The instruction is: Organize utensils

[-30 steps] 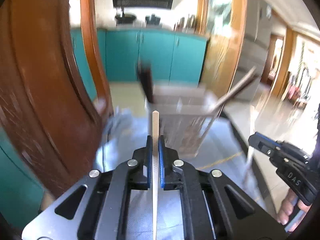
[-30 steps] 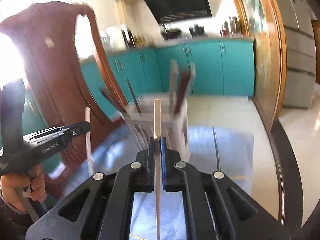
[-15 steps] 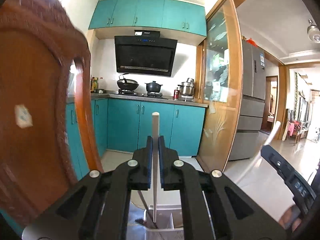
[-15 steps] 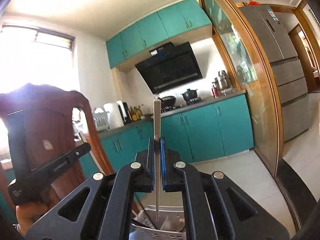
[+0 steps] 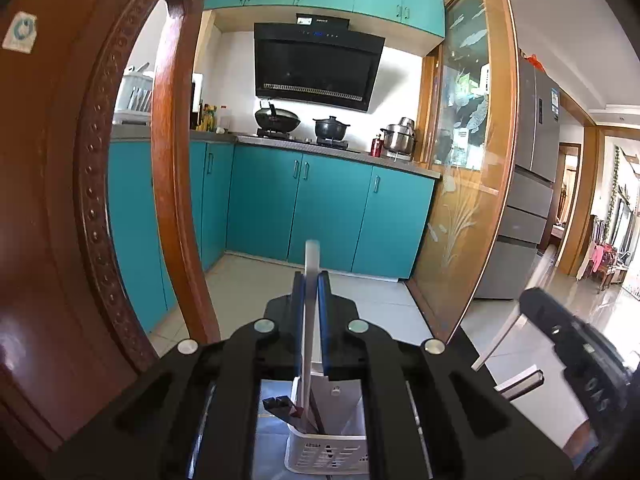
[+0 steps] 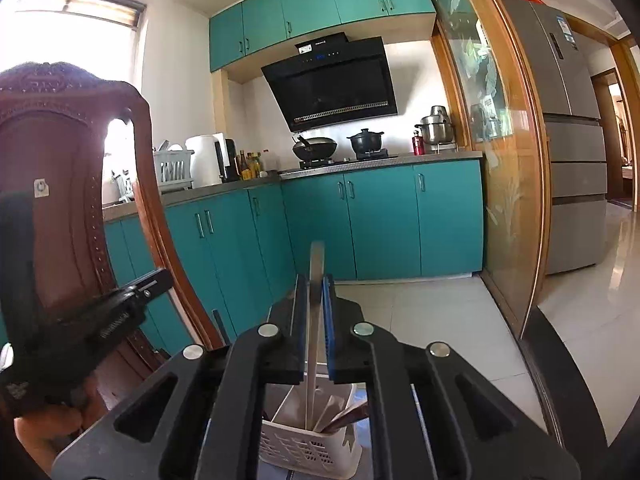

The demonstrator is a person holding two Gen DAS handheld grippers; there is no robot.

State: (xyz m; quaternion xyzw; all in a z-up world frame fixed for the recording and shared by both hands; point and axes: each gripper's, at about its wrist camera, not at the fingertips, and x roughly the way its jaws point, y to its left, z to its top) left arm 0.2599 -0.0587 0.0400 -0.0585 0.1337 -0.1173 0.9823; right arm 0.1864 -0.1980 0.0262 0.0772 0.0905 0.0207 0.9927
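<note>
A white slotted utensil basket [image 5: 326, 454] is taken as the landmark; it is seen low in both wrist views, partly hidden behind the gripper bodies.

Left gripper [image 5: 311, 280]: jaws closed on a pale flat stick [image 5: 311, 256], held upright. Its upper end stands clear above the blue pads; its lower end is seen directly above the basket, among the utensils there, though contact with them cannot be told.

Right gripper [image 6: 316, 280]: jaws beginning to open, with a second pale stick [image 6: 316, 258] between the pads and apparently in contact with them. The stick is upright and its lower end reaches down into the basket [image 6: 308, 446].

Dark-handled utensils [image 5: 280, 404] and further pale sticks are seen leaning inside the basket.

In the right wrist view the left gripper [image 6: 132, 300] is seen to the left of the basket, held by a hand [image 6: 44, 428]. A carved wooden chair back [image 5: 60, 200] stands left of the basket. Teal kitchen cabinets [image 5: 328, 208] are seen well beyond it.
</note>
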